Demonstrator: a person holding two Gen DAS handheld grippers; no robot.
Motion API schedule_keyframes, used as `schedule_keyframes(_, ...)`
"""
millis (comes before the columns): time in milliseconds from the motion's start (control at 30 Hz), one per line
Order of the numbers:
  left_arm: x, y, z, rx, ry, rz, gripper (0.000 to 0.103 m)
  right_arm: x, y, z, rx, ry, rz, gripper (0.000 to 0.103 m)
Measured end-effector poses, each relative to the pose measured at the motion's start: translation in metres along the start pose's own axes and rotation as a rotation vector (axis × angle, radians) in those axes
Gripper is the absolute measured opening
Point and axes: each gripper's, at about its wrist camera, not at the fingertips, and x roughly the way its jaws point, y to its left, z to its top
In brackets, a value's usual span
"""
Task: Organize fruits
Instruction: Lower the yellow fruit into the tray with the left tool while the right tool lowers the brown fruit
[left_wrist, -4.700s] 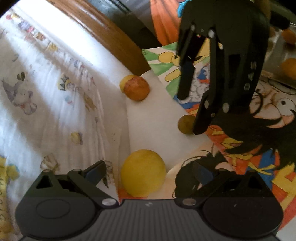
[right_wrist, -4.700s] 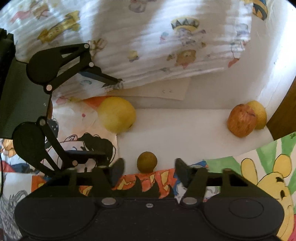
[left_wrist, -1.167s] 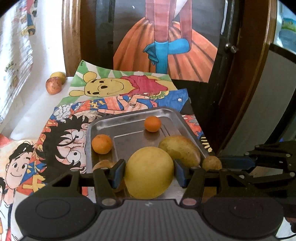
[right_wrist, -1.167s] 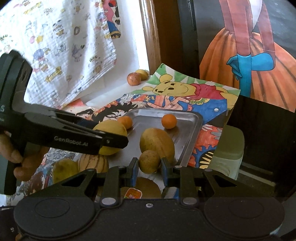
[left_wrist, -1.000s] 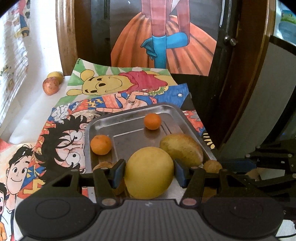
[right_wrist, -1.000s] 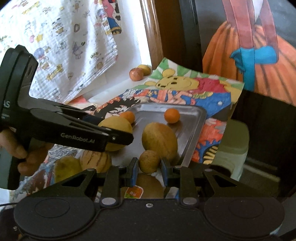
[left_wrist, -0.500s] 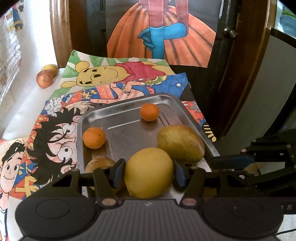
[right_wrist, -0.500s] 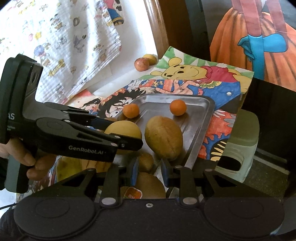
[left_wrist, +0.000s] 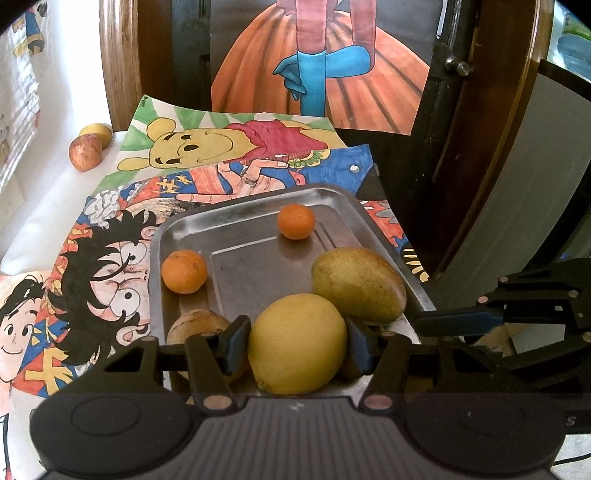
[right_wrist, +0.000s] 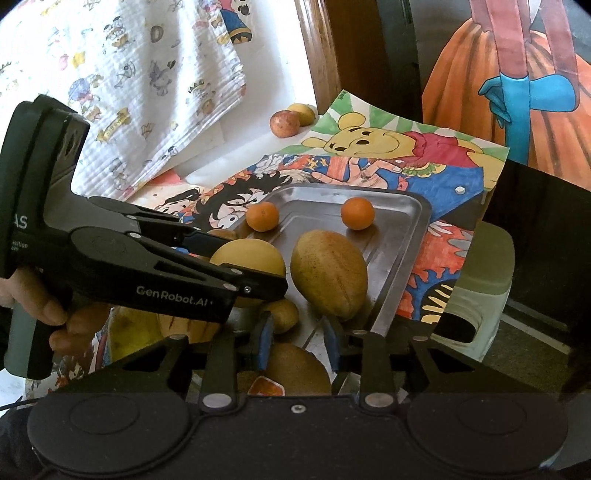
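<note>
My left gripper (left_wrist: 297, 345) is shut on a round yellow fruit (left_wrist: 295, 339), held low over the near end of the steel tray (left_wrist: 258, 199). The tray holds two oranges (left_wrist: 295, 221) (left_wrist: 184, 271), a mango (left_wrist: 356, 284) and a striped brown fruit (left_wrist: 195, 325). In the right wrist view my right gripper (right_wrist: 297, 341) stands open at the tray's near edge. A small brown fruit (right_wrist: 284, 314) lies free just beyond its left finger. Under the fingers sits a brown fruit with an orange sticker (right_wrist: 295, 369). The left gripper (right_wrist: 258, 269) crosses from the left with the yellow fruit (right_wrist: 247, 262).
A red apple (left_wrist: 85, 152) and a small yellow fruit (left_wrist: 96, 133) lie on the white sheet at the far left. Cartoon posters cover the table under the tray. A pale stool (right_wrist: 484, 280) stands off the right edge. A hand (right_wrist: 55, 321) holds the left gripper.
Both grippers carried their fruits from the white sheet to the tray. In the last half second my right gripper opened and let go of the small brown fruit. The left stayed shut.
</note>
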Motion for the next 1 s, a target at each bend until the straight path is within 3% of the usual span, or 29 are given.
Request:
schedule_keyframes(667,-0.006,0.008,0.000,-0.037,-0.014,-0.012,0.061,-0.007,0.002,-0.003,0.003,-0.013,-0.015,0.036)
schedule_keyframes(1000,-0.019,0.010,-0.002,-0.074,-0.045,-0.019,0.064,-0.013,0.004,-0.006,0.022,-0.030,-0.043,0.050)
